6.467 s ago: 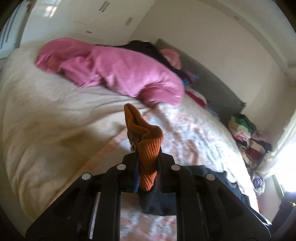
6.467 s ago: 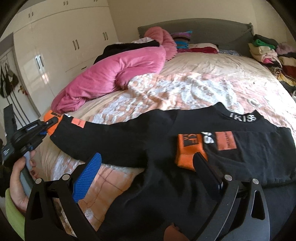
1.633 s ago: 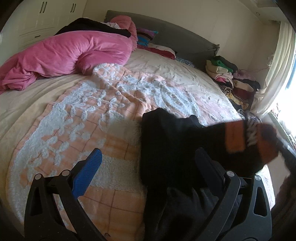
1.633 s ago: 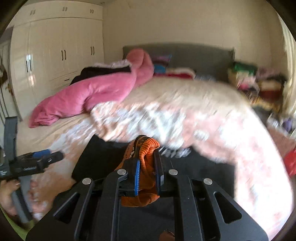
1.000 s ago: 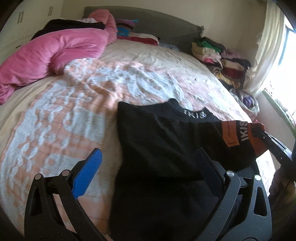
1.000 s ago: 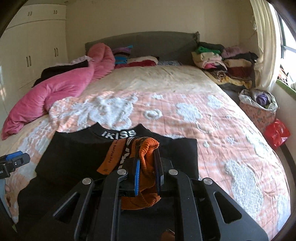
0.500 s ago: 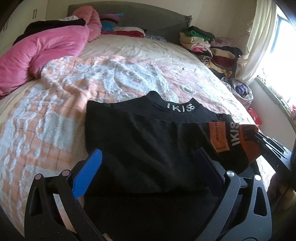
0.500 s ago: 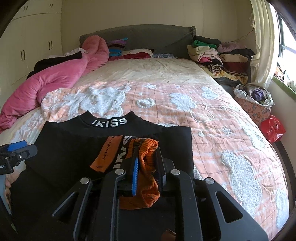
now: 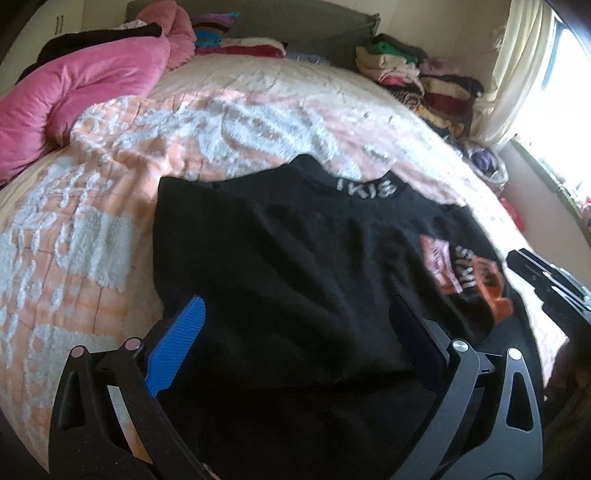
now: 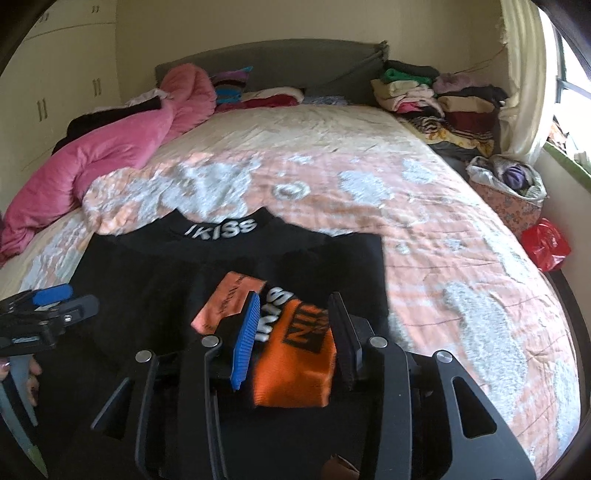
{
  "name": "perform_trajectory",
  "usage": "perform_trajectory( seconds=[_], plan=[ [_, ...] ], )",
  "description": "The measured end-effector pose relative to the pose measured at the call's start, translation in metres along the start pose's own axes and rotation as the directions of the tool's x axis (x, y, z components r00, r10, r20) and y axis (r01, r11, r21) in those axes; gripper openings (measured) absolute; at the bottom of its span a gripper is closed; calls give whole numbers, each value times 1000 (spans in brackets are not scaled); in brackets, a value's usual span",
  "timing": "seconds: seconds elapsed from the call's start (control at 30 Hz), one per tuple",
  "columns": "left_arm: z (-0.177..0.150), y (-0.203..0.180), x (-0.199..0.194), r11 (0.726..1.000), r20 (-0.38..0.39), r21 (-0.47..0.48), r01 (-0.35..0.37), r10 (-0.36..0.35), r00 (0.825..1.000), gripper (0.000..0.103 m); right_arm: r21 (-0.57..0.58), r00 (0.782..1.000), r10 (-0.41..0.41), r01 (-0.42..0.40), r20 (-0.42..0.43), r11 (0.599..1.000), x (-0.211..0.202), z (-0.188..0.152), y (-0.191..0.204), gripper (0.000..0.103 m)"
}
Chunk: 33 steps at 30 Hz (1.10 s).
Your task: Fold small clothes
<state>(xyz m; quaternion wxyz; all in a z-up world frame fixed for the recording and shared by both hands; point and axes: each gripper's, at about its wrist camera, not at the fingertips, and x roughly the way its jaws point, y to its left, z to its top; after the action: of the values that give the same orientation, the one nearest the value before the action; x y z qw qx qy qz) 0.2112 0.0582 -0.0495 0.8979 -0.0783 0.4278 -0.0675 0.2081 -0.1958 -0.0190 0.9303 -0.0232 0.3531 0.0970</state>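
- Left wrist view: the left gripper (image 9: 295, 325) hovered with its jaws spread wide and nothing pinched, its blue pad (image 9: 177, 347) and dark pad on either side of the black sweater (image 9: 280, 266).
- The sweater lay flat on the orange-and-white blanket (image 9: 92, 229), collar lettering toward the headboard (image 9: 295, 29), one sleeve folded across the body so that its orange cuff (image 9: 495, 291) sat near the sweater's right side.
- The right gripper (image 9: 543, 280) came in from the picture's right edge, just beside that cuff; this view was too blurred there to show whether they touched.
- A pink duvet (image 9: 81, 92) was heaped along the left side of the bed, well apart from the sweater; folded clothes (image 9: 417, 77) were stacked at the far right corner by the curtain (image 9: 517, 74).
- Bare blanket lay open to the left of the sweater and beyond its collar.
- Right wrist view: the right gripper (image 10: 291, 321) had just been opening; its jaws stood apart with the orange cuff (image 10: 295, 362) lying loose between them, released and resting on the black sweater (image 10: 147, 273).
- The left gripper (image 10: 55, 306) showed at the picture's left edge over the sweater's far side, with a hand (image 10: 22, 373) below it.
- Right of the sweater the blanket (image 10: 461, 258) ran clear to the mattress edge, where a patterned basket (image 10: 509, 192) and a red bag (image 10: 546, 243) stood beside the bed.
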Motion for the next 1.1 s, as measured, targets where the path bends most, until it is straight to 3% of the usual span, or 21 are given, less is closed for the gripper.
perform_trajectory(
  seconds=[0.37,0.6,0.7,0.77,0.97,1.1],
  plan=[
    [-15,12,10,1000,-24,9,-14,14,1000,94,-84,988,133,-139,-80,987,8,-6,47,45],
    [-16,13,7,1000,-19,2,-4,4,1000,94,-79,981,149,-160,-127,984,18,-14,54,45],
    [-16,12,7,1000,-19,2,-3,3,1000,94,-81,980,89,-105,-180,991,29,-20,51,51],
    [-17,13,6,1000,-19,2,-1,1,1000,94,-53,970,106,-120,-219,991,36,-27,46,51],
    [-17,13,6,1000,-15,3,-3,3,1000,94,-68,978,84,-98,-189,993,29,-31,51,51],
    [-17,12,6,1000,-15,2,-2,2,1000,94,-50,985,96,-104,-146,993,16,-31,51,61]
  ],
)
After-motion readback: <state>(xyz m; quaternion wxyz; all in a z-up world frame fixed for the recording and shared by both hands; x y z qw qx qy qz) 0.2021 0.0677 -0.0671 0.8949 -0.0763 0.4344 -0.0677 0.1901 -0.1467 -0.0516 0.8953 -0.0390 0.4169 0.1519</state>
